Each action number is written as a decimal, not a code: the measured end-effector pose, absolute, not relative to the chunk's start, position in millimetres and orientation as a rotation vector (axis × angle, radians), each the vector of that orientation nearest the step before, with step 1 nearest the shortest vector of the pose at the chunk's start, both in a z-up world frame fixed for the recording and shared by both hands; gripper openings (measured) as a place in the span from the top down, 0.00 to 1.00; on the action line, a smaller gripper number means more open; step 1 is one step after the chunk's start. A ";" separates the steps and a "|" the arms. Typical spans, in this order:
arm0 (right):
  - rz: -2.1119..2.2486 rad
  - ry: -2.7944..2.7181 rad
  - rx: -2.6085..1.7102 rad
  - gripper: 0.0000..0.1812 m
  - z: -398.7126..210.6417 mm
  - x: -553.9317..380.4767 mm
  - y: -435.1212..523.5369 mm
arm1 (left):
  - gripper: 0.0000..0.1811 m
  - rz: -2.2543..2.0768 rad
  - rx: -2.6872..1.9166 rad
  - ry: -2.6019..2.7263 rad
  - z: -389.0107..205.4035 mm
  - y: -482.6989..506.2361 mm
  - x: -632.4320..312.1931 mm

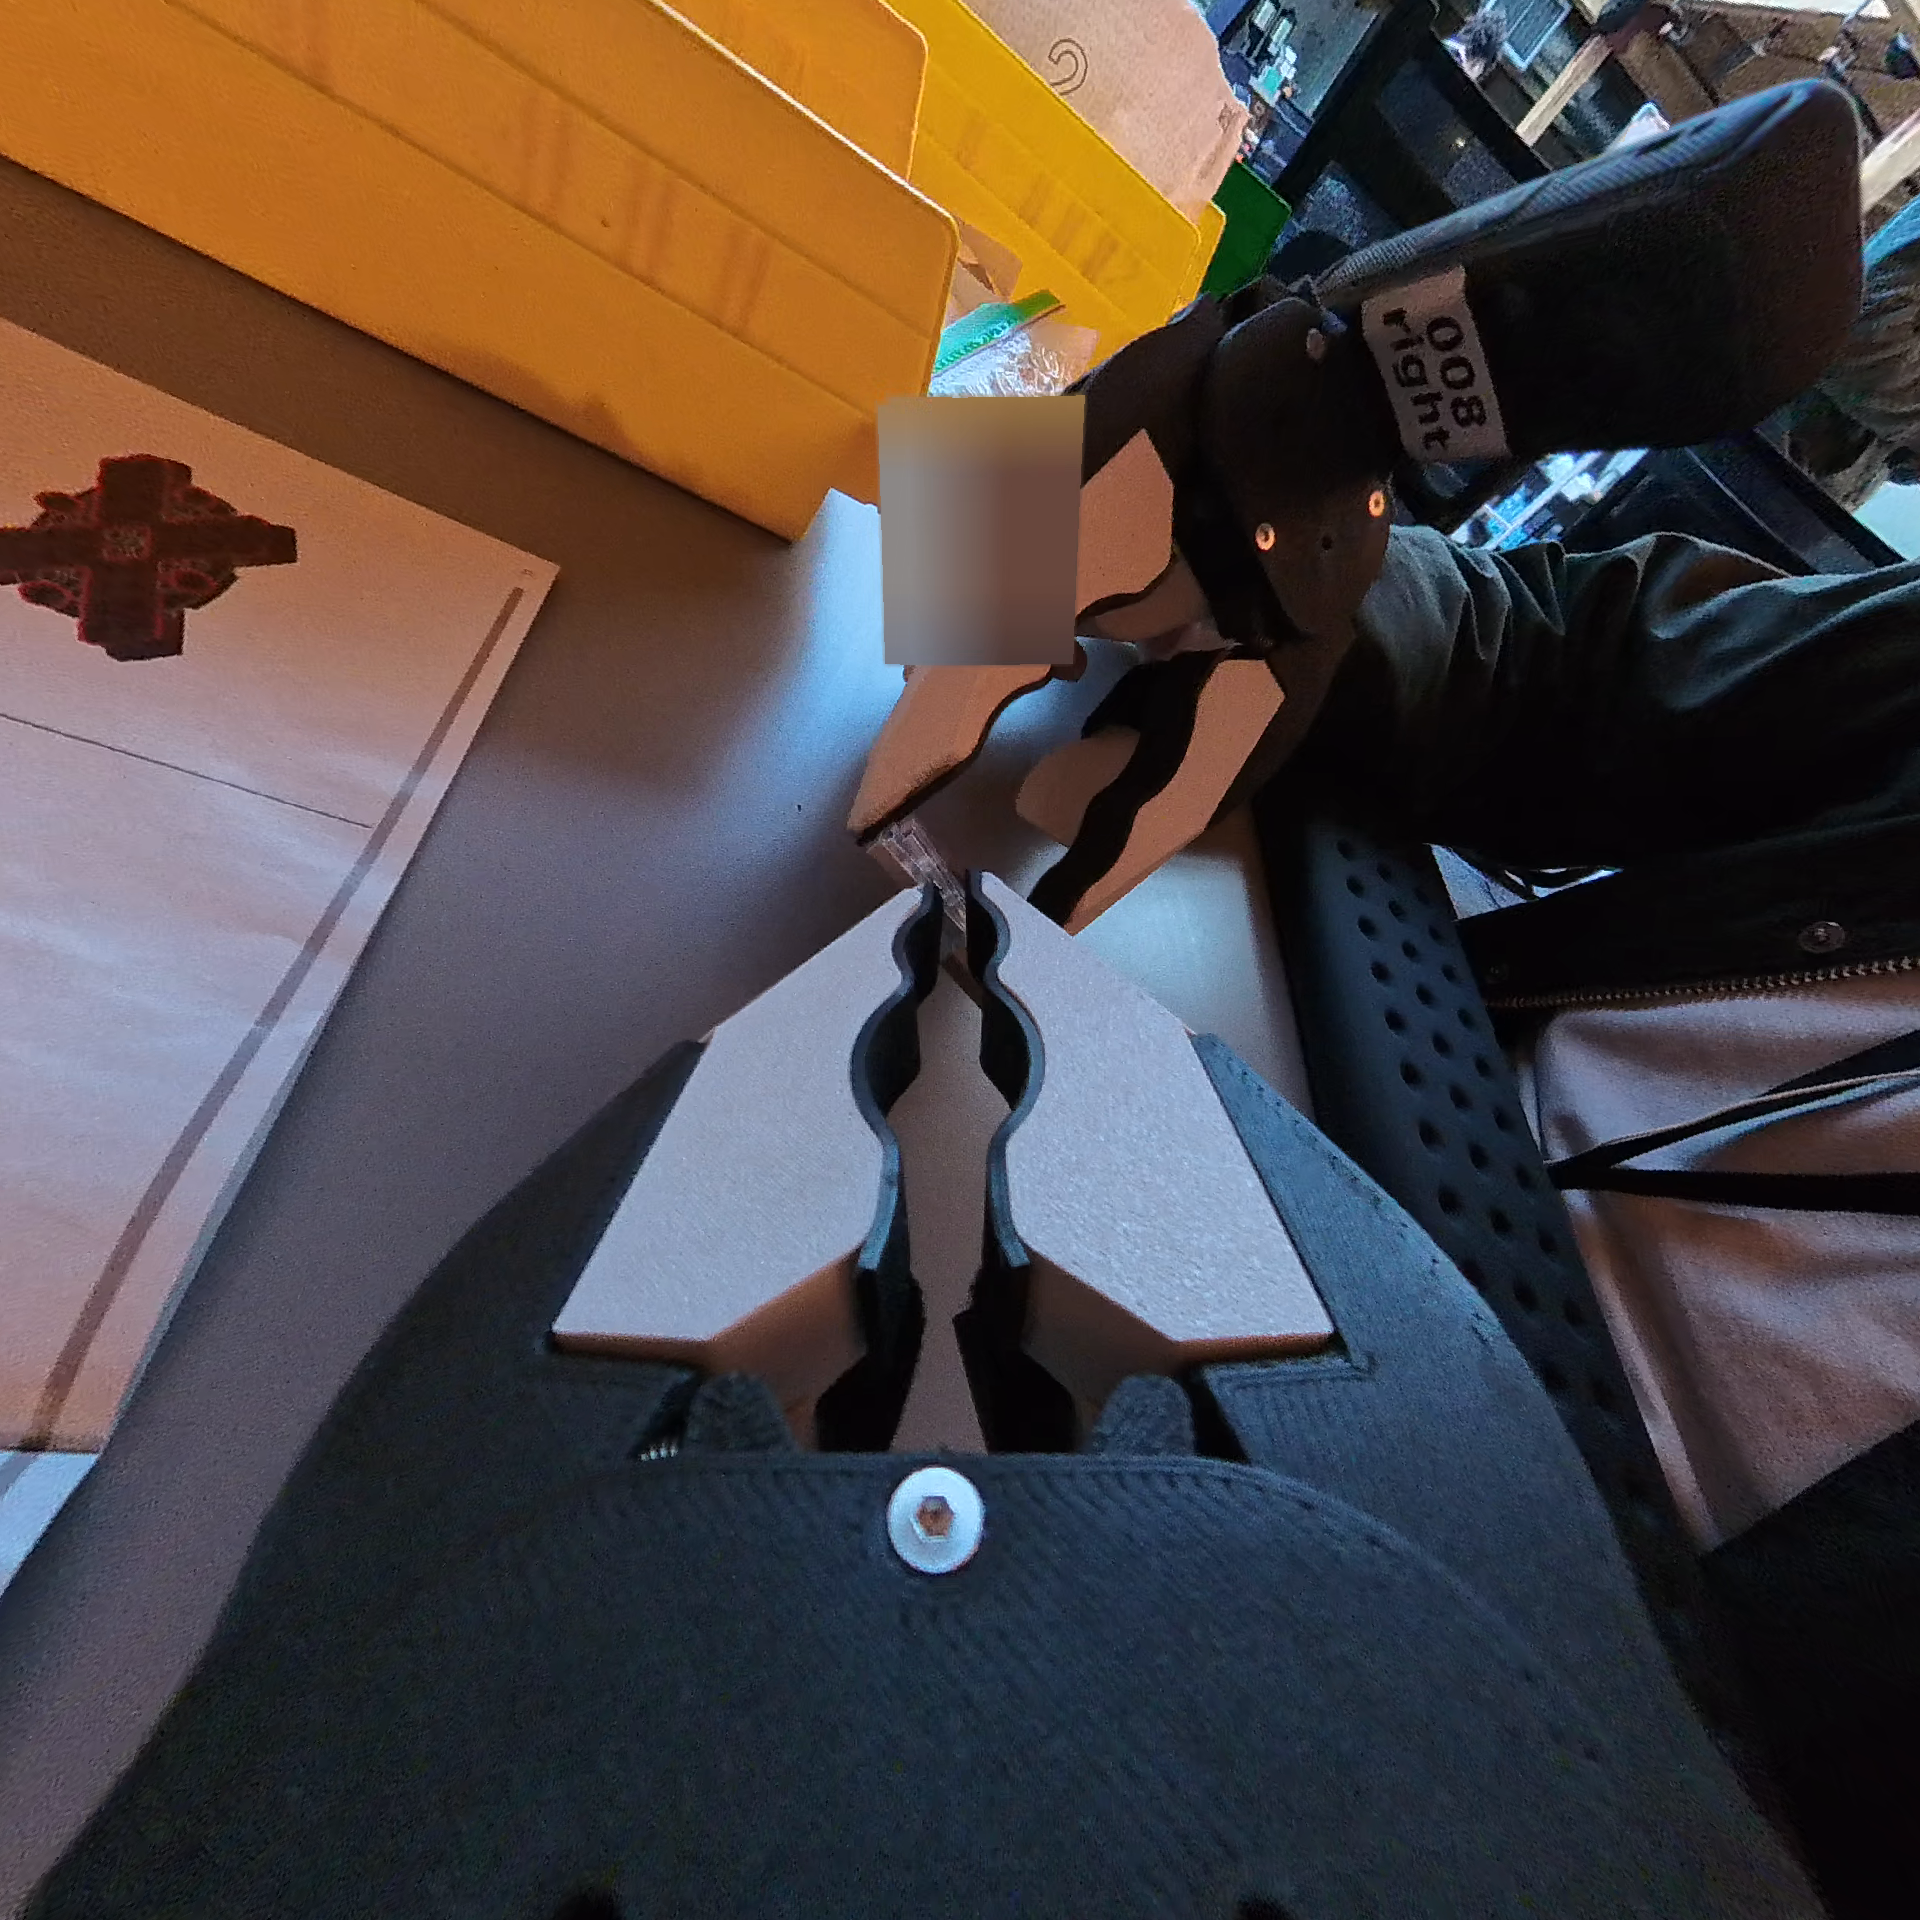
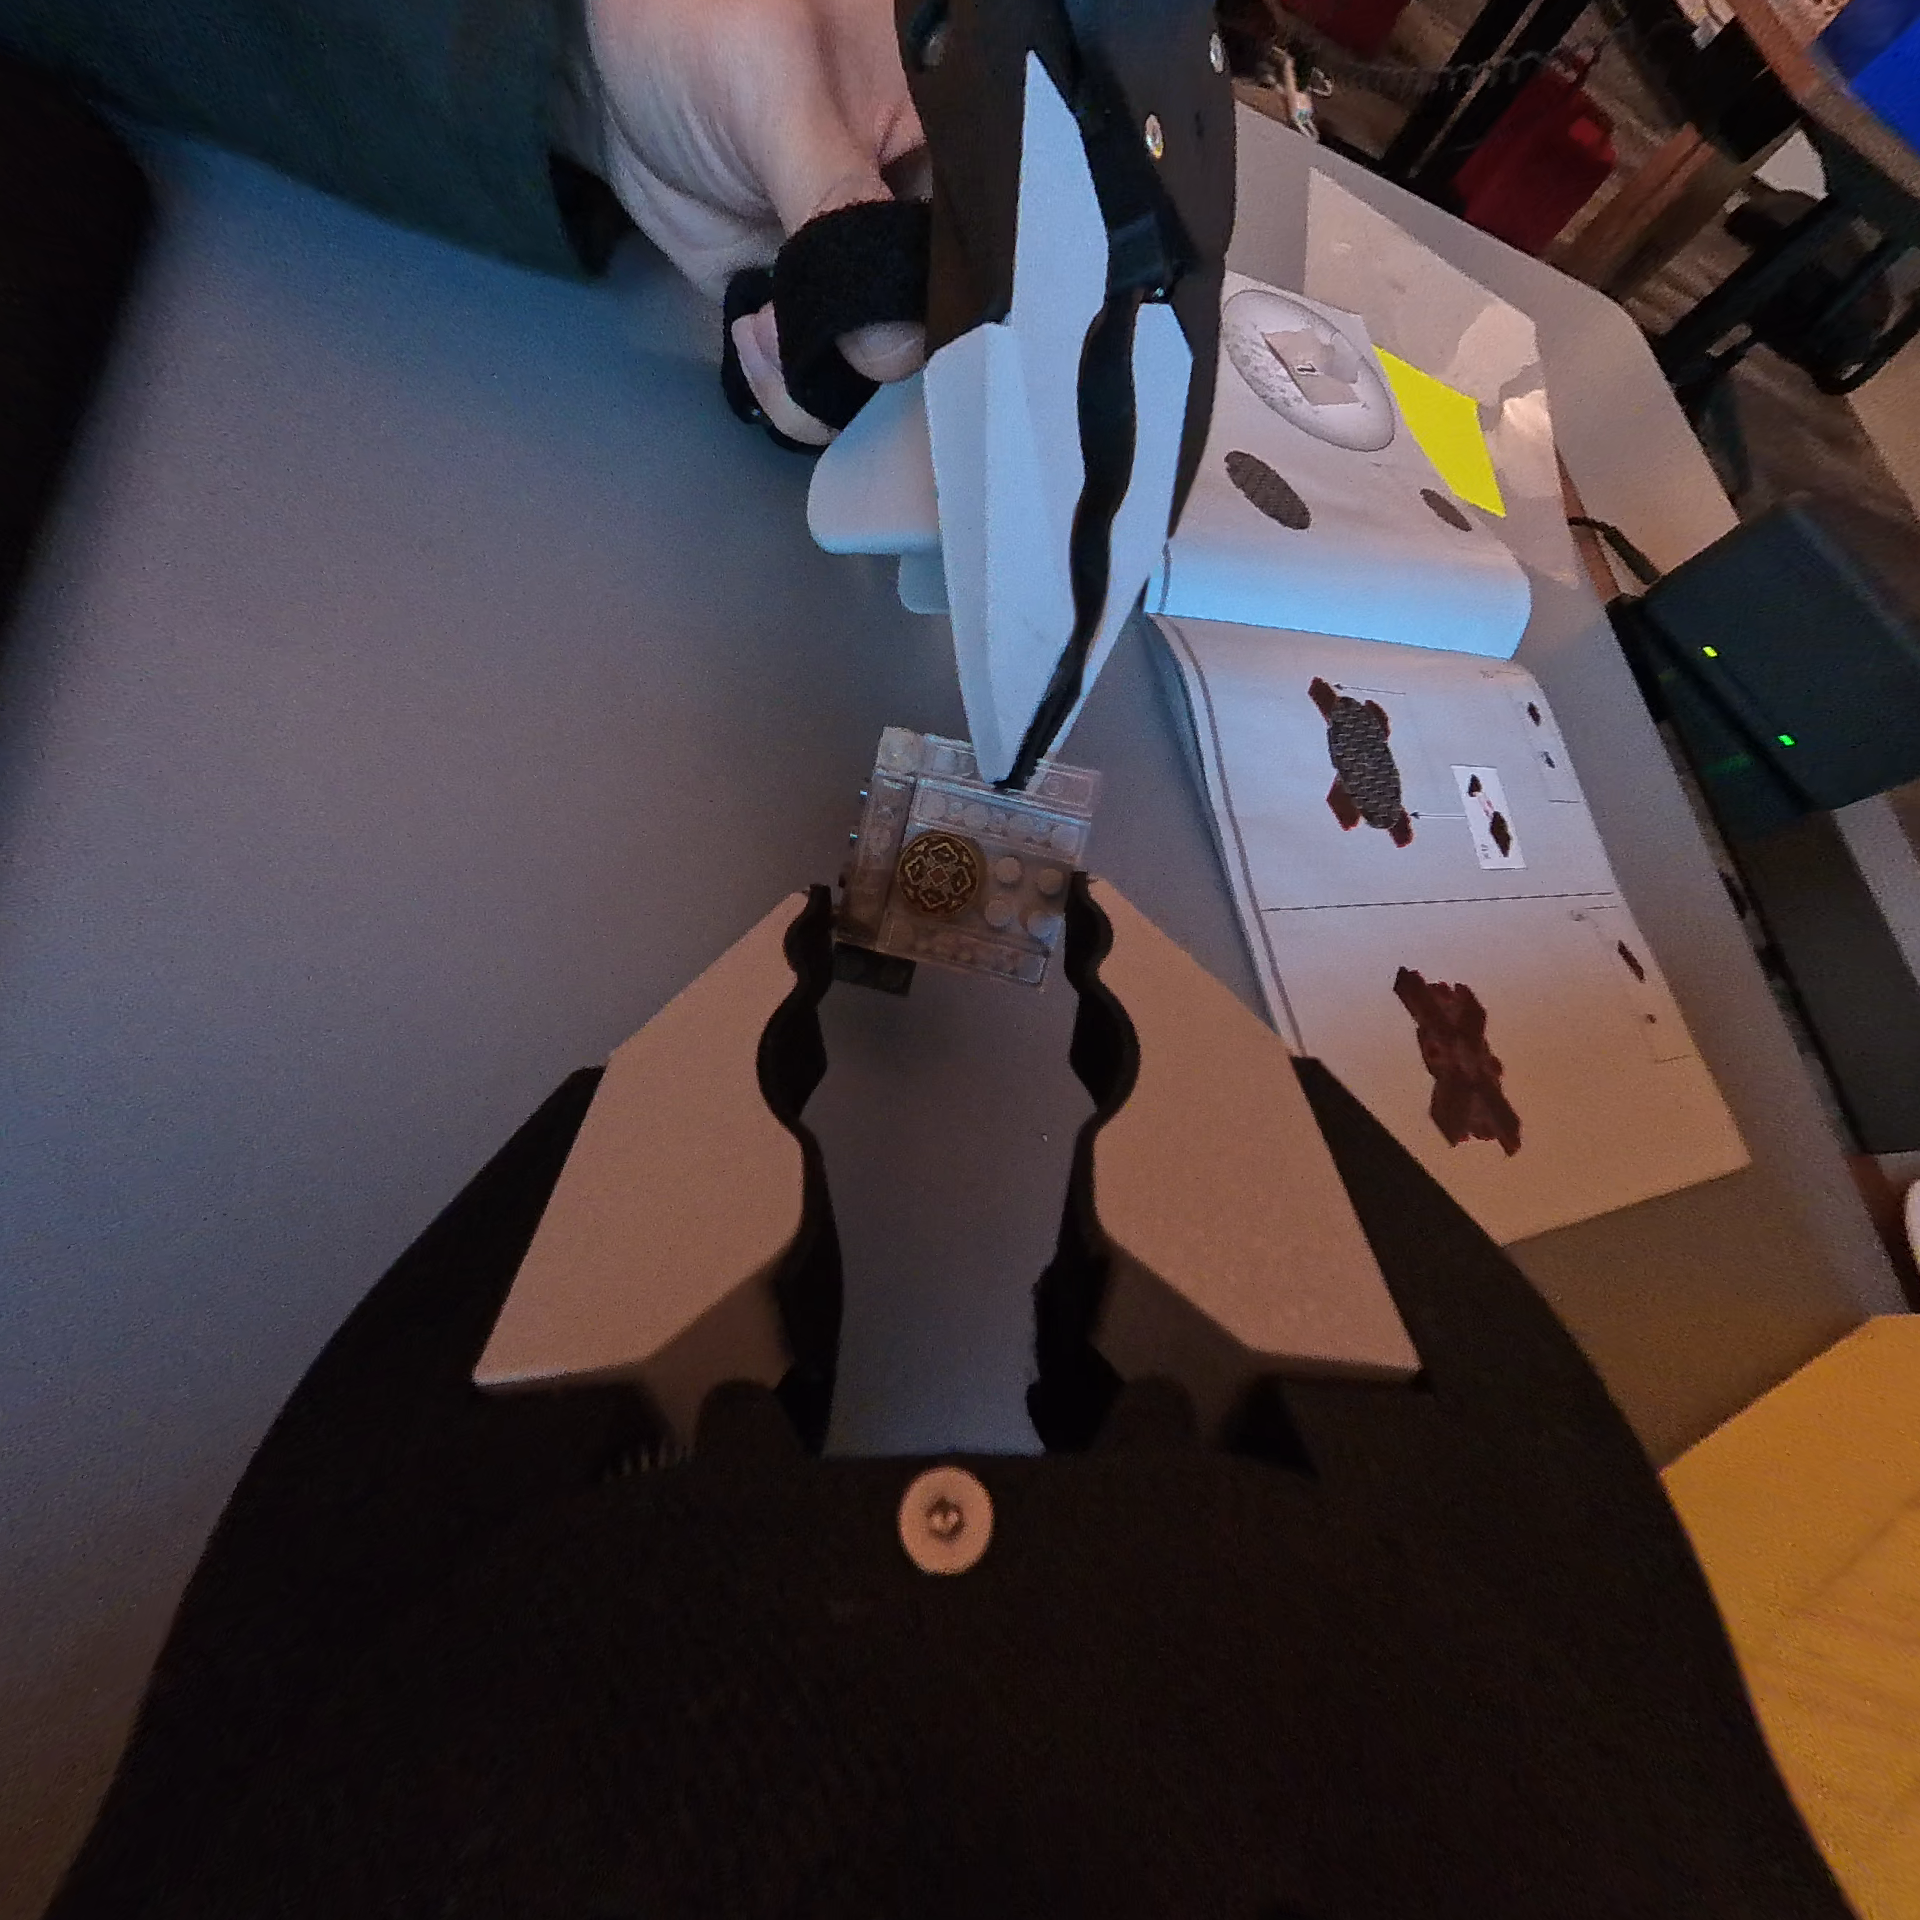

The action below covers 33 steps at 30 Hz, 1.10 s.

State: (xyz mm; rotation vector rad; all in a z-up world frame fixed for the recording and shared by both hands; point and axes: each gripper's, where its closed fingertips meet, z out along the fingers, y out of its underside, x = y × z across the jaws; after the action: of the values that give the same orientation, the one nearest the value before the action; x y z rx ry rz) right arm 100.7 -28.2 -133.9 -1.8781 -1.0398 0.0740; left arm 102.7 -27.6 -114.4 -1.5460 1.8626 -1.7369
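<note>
The smooth grey bench (image 2: 364, 727) carries an open white instruction booklet (image 2: 1455, 935), stacked yellow plastic bins (image 1: 520, 239) and a small black box with green lights (image 2: 1787, 665).

This looks like a workshop or lab. A smooth grey worktable (image 2: 364, 727) carries an open printed instruction booklet with building-step diagrams (image 2: 1434, 914), and stacked yellow plastic storage bins (image 1: 582, 249) stand at its far edge. A black electronic box with green indicator lights (image 2: 1787, 665) sits beside it, and dark metal shelving crowded with equipment (image 1: 1538, 94) fills the background.
</note>
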 end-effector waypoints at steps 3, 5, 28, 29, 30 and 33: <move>0.160 -0.999 -1.893 0.75 -134.8 97.4 -30.4 | 0.99 -1.761 -1.548 1.877 -114.4 -30.1 101.5; 0.211 -0.952 -1.916 0.70 -135.9 97.1 -29.3 | 1.00 -1.772 -1.519 1.878 -111.5 -32.5 101.4; 0.694 -0.600 -1.915 0.88 -104.6 106.7 -32.3 | 1.00 -1.811 -1.560 1.873 -112.8 -35.8 101.6; 0.722 -0.565 -1.915 0.91 -103.2 108.9 -31.2 | 1.00 -1.801 -1.549 1.891 -113.5 -37.8 101.0; 0.764 -0.549 -1.918 0.92 -102.8 108.0 -32.0 | 1.00 -1.788 -1.542 1.905 -114.5 -39.4 100.7; 0.833 -0.550 -1.941 0.95 -107.2 101.3 -34.5 | 1.00 -1.784 -1.516 1.931 -114.4 -44.1 99.7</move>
State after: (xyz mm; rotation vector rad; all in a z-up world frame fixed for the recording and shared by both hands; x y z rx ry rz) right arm 101.3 -34.5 -107.2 -1.9406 -0.5499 0.8334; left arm 99.7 -44.1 -114.4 -1.5159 1.9312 -1.7842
